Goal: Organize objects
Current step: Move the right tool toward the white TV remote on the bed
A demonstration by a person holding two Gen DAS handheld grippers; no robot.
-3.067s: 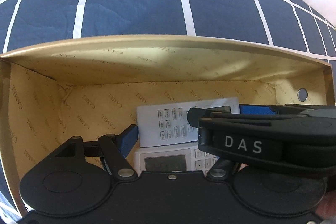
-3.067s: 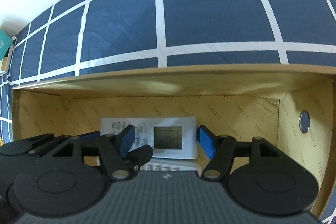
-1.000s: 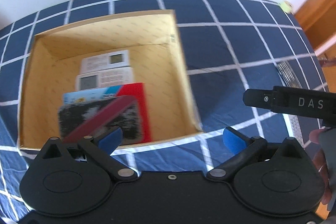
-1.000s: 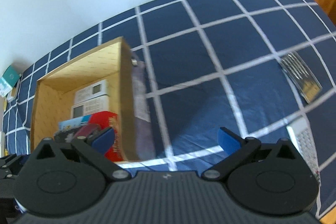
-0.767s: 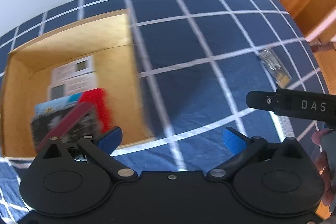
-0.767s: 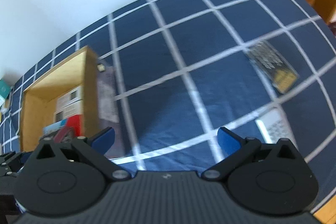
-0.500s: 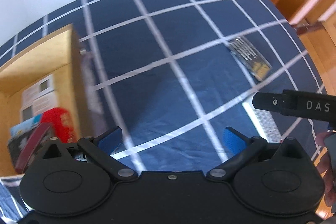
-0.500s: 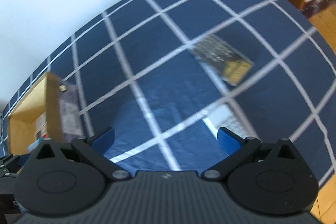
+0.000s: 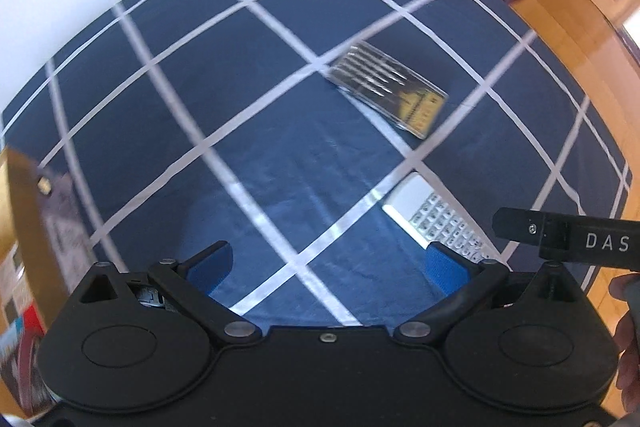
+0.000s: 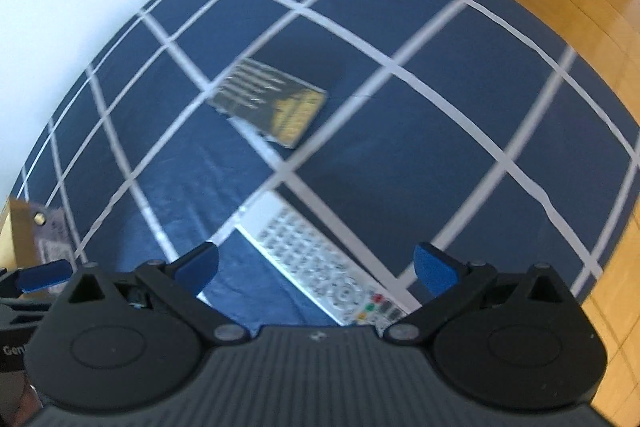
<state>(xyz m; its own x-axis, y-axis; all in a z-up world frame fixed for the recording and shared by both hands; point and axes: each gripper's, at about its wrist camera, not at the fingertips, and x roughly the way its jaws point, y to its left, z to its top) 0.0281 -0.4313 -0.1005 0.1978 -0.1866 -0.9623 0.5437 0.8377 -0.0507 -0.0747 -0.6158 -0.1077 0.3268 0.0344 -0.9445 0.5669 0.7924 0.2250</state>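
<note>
The right tongs are spread wide with nothing between the blue pads, held above a white remote control that lies flat and slantwise on the bed cover — its coloured buttons sit at the near end, close to the right-hand pad. The left tongs are likewise spread and empty; in the left wrist view the same remote lies just beyond their right-hand pad, partly hidden by it. Farther out, well apart from the remote, a flat black-and-gold packet rests on the cover across a white grid line; its print is too blurred to read. The cover is dark blue with a white check. At the far left edge of the left wrist view a cardboard box shows its side wall, with a red item and other things inside, cut off by the frame. To the right — wooden floor. A fingertip of the person shows at the right border.
</note>
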